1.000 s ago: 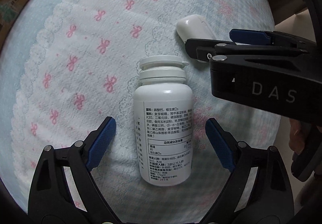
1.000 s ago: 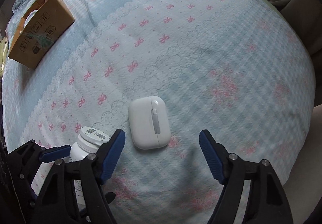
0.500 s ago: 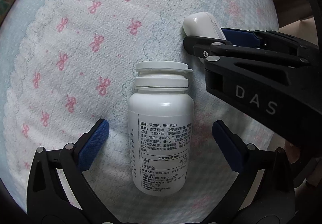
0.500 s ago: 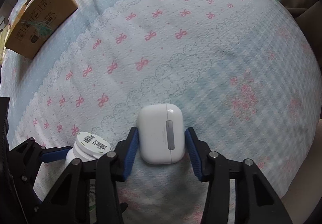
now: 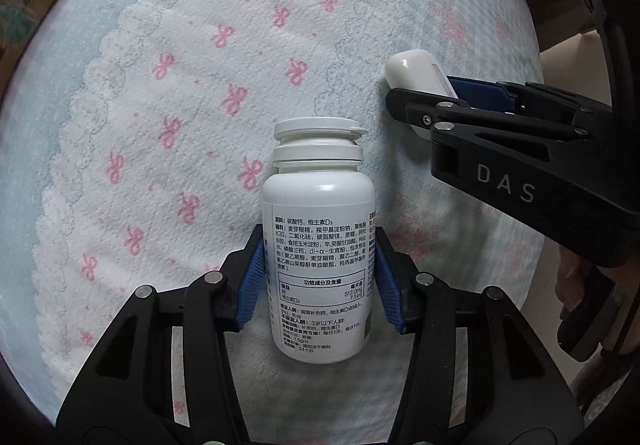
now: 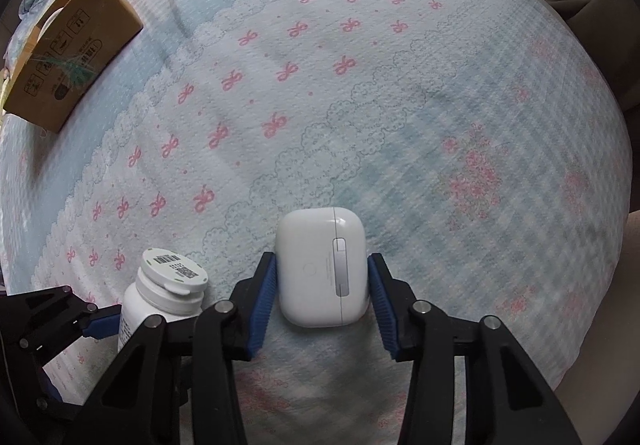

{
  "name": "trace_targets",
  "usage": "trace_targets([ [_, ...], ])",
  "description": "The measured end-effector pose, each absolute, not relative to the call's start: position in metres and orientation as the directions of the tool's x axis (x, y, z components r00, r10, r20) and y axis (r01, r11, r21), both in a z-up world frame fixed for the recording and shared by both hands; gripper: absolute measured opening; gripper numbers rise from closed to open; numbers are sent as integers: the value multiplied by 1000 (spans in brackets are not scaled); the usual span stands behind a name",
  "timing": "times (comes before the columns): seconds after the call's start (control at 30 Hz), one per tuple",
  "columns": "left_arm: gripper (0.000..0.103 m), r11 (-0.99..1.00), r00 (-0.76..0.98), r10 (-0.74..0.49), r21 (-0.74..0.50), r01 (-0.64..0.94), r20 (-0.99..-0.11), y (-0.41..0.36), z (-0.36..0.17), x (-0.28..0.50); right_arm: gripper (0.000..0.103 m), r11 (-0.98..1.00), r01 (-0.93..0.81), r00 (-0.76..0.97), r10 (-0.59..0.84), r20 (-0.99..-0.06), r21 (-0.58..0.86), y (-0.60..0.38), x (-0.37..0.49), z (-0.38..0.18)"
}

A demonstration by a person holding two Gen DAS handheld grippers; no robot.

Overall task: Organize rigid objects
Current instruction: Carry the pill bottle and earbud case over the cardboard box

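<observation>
The left gripper (image 5: 320, 277) has its jaws closed against the sides of the white pill bottle (image 5: 319, 241), low on the body, with the cap end jutting well ahead of them. The right gripper (image 6: 322, 293) has its jaws pressed to both flanks of the white earbud case (image 6: 323, 271). Both things lie on the bed (image 6: 360, 105), the bottle just beside the case. The bottle is smooth and round, so it could roll or pivot on lifting. The two grippers sit close and might knock together. A cardboard box (image 6: 68, 53) stands far ahead, to the left.
</observation>
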State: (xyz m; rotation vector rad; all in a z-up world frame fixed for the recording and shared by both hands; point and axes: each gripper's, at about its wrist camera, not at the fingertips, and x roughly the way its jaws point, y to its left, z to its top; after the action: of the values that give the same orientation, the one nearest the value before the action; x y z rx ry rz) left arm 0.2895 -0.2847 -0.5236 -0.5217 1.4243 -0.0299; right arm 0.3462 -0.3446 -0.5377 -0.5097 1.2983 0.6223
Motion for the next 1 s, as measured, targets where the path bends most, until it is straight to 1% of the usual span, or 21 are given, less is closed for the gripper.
trace_targets([
  [0.2,46,897,225,-298,-353,-267,-927,-264,-499,284,41,779,-627,177,154,-972,9,-351,333,-511],
  [0.43,46,901,342,-294,-378,-213,-893,-239,-439,271,41,827,-563,241,184,-953,17,-355,316,-460],
  [0.6,46,898,415,-304,-404,-177,-857,-208,-386,258,41,858,-512,300,217,-929,35,-353,298,-405],
  [0.77,46,896,464,-305,-416,-154,-831,-170,-323,244,41,868,-493,345,258,-902,59,-331,278,-340],
  [1.0,46,927,513,-266,-362,-96,-816,-95,-246,232,42,852,-515,403,335,-852,92,-277,248,-260],
])
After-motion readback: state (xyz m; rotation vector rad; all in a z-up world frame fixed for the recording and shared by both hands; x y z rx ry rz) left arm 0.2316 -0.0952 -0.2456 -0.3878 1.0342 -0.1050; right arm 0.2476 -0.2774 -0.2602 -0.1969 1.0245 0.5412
